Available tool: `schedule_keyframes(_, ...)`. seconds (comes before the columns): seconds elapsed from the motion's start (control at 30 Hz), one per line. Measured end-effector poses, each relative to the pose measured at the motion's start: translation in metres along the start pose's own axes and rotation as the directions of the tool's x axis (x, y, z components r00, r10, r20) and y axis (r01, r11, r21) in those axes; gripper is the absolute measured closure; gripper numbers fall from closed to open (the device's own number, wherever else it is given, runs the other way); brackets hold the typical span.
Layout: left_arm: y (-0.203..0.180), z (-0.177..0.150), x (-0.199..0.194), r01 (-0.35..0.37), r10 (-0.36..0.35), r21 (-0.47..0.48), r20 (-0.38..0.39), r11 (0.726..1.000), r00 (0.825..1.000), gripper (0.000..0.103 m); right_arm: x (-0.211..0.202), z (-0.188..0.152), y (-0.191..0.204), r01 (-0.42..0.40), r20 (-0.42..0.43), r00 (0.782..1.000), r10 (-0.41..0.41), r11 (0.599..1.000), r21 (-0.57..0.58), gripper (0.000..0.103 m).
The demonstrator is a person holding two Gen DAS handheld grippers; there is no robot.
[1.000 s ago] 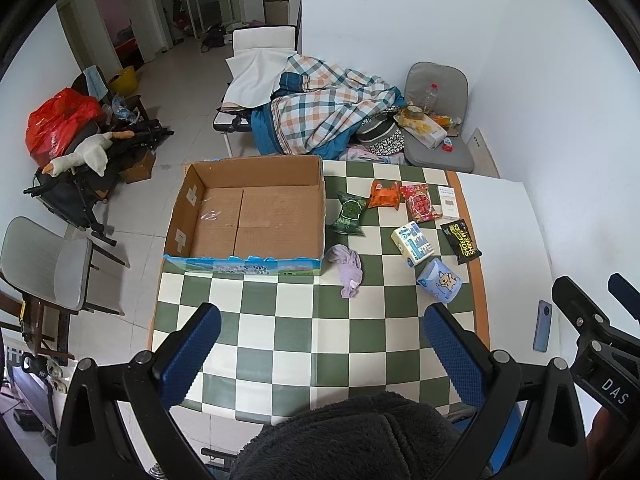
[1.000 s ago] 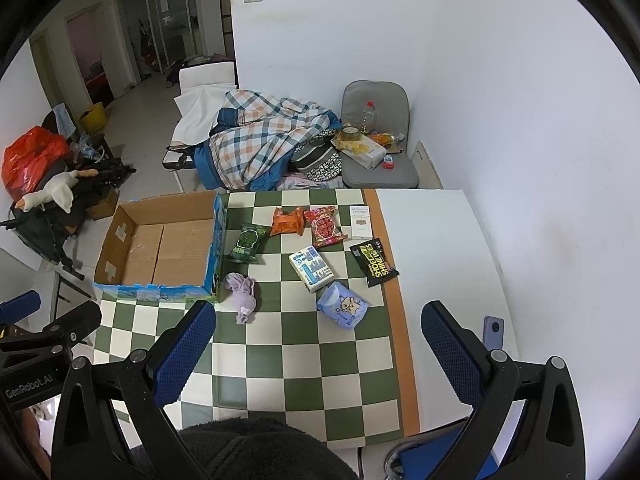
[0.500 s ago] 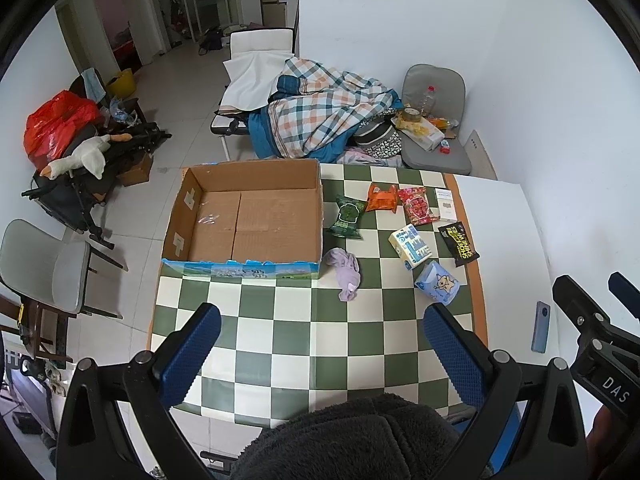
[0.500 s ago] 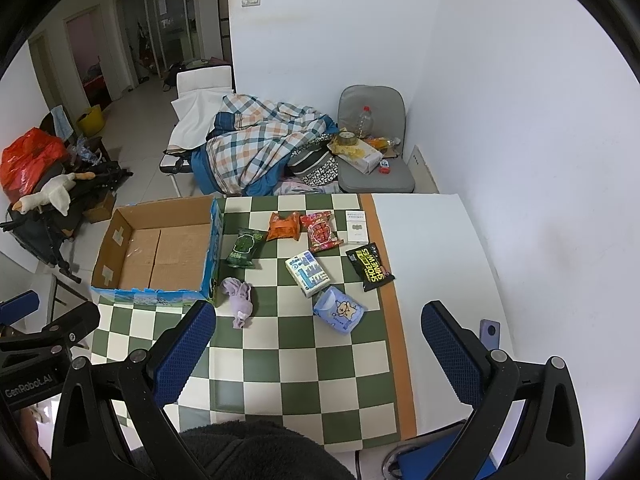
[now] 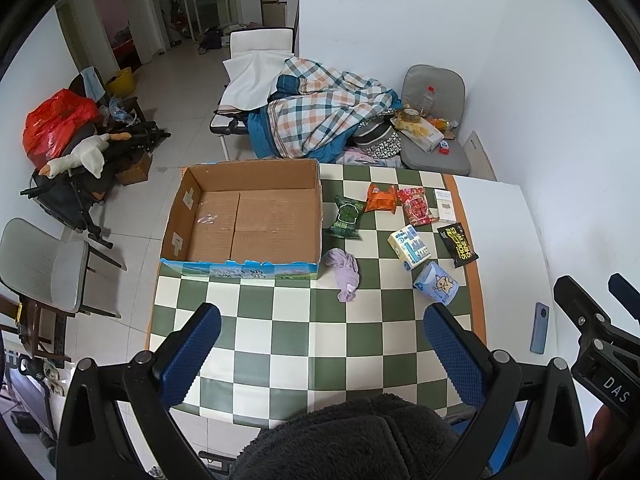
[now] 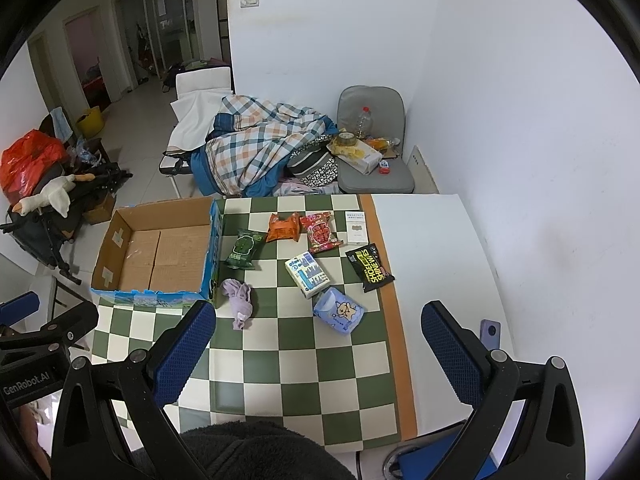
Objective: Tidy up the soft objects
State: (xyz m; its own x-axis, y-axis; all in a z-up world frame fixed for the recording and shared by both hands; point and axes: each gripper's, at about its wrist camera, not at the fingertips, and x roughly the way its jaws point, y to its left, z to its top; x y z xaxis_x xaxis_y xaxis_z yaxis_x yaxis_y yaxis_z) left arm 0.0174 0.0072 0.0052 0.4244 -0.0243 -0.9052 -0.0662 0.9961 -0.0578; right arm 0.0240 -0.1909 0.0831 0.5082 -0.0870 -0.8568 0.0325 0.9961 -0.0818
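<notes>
Left gripper (image 5: 322,350): black angular frame with silver screws behind two blue, dimple-textured fingers (image 5: 192,354); right gripper (image 6: 318,346) built alike, blue fingers (image 6: 450,350) too. White "DAS" and "GenRobot.AI" lettering marks their black bodies; dark fleecy fabric sits below the fingers.

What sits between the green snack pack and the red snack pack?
The orange snack pack lies between the green snack pack and the red snack pack on the checkered tablecloth; the right wrist view shows it clearly.
</notes>
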Motion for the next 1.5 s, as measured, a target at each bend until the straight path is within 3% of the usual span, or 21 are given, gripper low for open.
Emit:
schedule_keyframes(0.63,-0.006,-0.002,0.002,0.003,-0.003,0.014,0.010,1.000,1.000,0.000,0.000,0.004,-0.004,-0.006,-0.003,1.000,0.006,1.000,0.006,0.000)
schedule_keyframes(0.73,-0.012,0.006,0.012,-0.002,0.001,0.038,0.027,0.999,1.000,0.000,0.003,0.005,-0.005,-0.014,-0.007,1.000,0.014,1.000,0.012,0.000)
schedule_keyframes(0.87,-0.026,0.024,0.051,-0.035,0.033,0.137,0.019,0.990,0.999,0.000,0.029,0.010,-0.009,-0.046,-0.034,0.998,0.046,0.999,0.008,0.000)
schedule_keyframes(0.97,-0.030,0.045,0.097,-0.061,0.067,0.196,-0.026,0.979,0.997,0.000,0.076,0.017,-0.009,-0.050,-0.079,0.996,0.048,0.998,-0.033,0.000)
schedule_keyframes(1.1,-0.030,0.076,0.172,-0.064,0.093,0.227,-0.121,0.972,0.988,0.000,0.179,0.028,-0.002,-0.078,-0.197,0.979,0.056,0.991,-0.108,0.000)
schedule_keyframes(1.17,-0.032,0.085,0.205,-0.070,0.109,0.231,-0.162,0.971,0.981,0.000,0.235,0.028,0.001,-0.106,-0.277,0.958,0.068,0.987,-0.122,0.000)
schedule_keyframes(1.3,-0.045,0.105,0.280,-0.041,0.108,0.242,-0.268,0.969,0.957,0.002,0.363,0.022,0.009,-0.162,-0.436,0.894,0.106,0.982,-0.094,0.003)
schedule_keyframes(1.37,-0.056,0.116,0.320,-0.015,0.103,0.253,-0.338,0.967,0.935,0.007,0.414,0.017,0.011,-0.170,-0.495,0.861,0.116,0.983,-0.065,0.012)
schedule_keyframes(1.5,-0.075,0.133,0.383,-0.006,0.131,0.281,-0.427,0.960,0.895,0.013,0.482,0.006,0.017,-0.179,-0.576,0.804,0.145,0.984,-0.003,0.014)
